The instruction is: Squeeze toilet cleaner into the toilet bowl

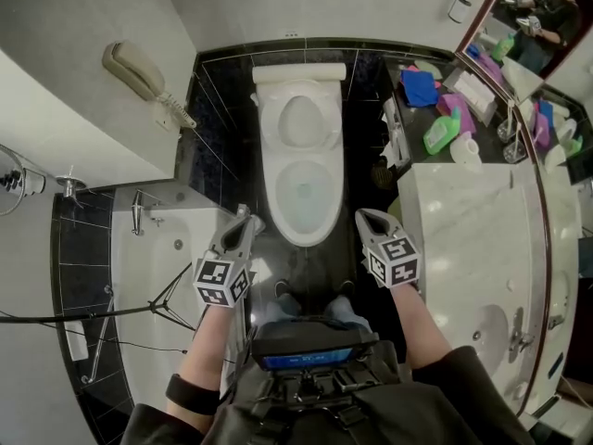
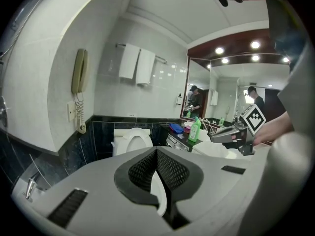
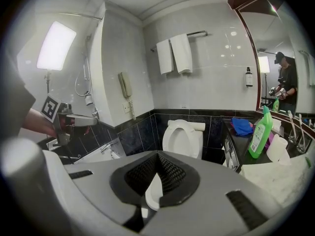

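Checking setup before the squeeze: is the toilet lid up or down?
Up: the toilet lid stands raised against the tank, leaving the bowl open to the head view.

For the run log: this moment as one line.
left gripper shut, empty | right gripper shut, empty | green bottle on counter | toilet lid up

Grey left tongs (image 1: 246,215); black wristband (image 1: 193,393)
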Available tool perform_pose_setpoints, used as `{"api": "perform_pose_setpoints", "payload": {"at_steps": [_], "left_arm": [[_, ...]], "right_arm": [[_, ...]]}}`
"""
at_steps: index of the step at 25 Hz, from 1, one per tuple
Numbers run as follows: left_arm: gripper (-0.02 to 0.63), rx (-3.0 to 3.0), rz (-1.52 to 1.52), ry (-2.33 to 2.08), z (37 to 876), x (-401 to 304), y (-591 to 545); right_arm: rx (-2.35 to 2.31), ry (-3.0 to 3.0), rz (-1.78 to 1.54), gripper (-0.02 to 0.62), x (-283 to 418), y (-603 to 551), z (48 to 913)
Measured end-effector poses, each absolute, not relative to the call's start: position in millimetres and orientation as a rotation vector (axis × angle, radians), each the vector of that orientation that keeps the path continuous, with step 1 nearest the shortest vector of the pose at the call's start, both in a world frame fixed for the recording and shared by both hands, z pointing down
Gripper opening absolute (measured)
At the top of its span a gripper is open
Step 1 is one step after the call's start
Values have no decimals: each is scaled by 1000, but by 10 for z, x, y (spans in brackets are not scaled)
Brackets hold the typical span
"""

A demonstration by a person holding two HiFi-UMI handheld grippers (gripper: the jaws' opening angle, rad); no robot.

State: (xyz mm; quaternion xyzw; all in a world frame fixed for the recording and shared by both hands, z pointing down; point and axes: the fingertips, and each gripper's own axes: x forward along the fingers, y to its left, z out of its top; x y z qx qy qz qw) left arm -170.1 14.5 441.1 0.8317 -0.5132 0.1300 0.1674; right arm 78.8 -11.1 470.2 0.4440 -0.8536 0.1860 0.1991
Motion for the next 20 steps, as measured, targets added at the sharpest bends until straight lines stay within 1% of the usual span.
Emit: {"api": "perform_pose_setpoints", "payload": {"at_steps": [20], "left_arm": [[5,2358,371,-1451,4487,-1442,49]], "right_arm": [[1196,-2384,466,12,945,-264,4749]]}}
